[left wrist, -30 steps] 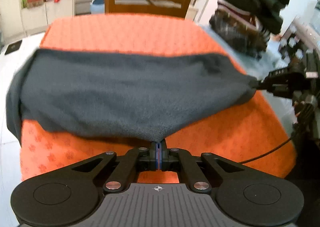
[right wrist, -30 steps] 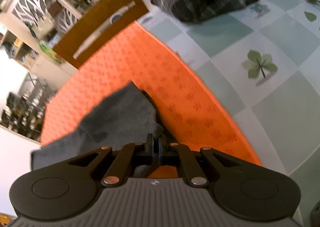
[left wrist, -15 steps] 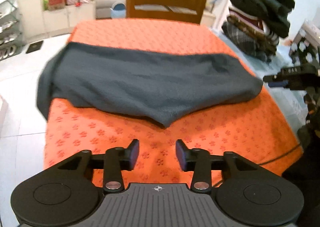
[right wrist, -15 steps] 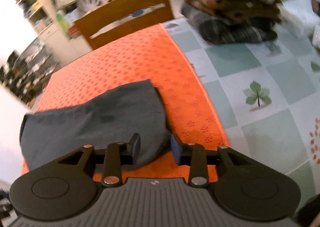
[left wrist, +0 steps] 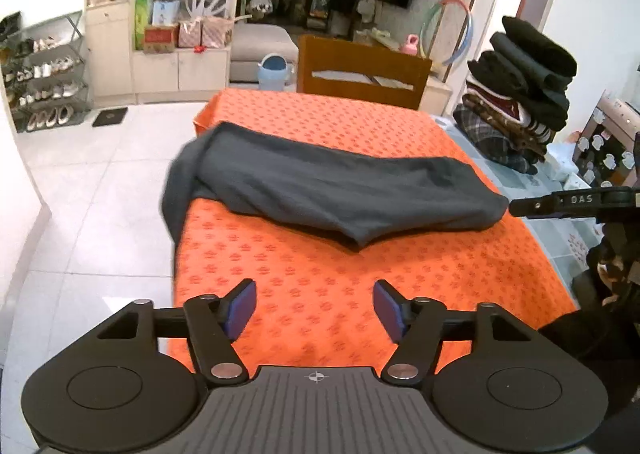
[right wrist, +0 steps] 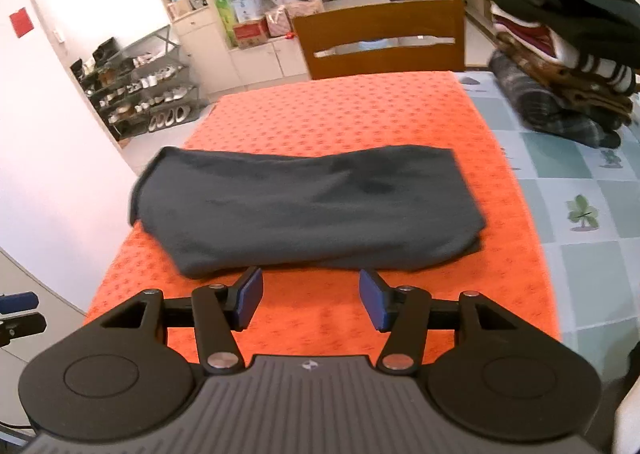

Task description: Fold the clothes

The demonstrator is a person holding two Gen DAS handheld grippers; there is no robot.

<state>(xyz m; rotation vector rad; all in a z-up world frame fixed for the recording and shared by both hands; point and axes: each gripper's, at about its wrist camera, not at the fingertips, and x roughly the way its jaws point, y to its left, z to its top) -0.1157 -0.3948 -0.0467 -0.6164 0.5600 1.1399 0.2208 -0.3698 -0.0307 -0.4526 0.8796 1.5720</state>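
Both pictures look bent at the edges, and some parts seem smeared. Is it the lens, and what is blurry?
Left wrist view: fisheye lens curves the walls and leaves dark corners; the dark grey garment smears at its left end where it hangs off the orange cloth. Right wrist view: same bowing; the stack of folded clothes at the right edge is soft, while the open right gripper is sharp. Lighting is even, without glare.
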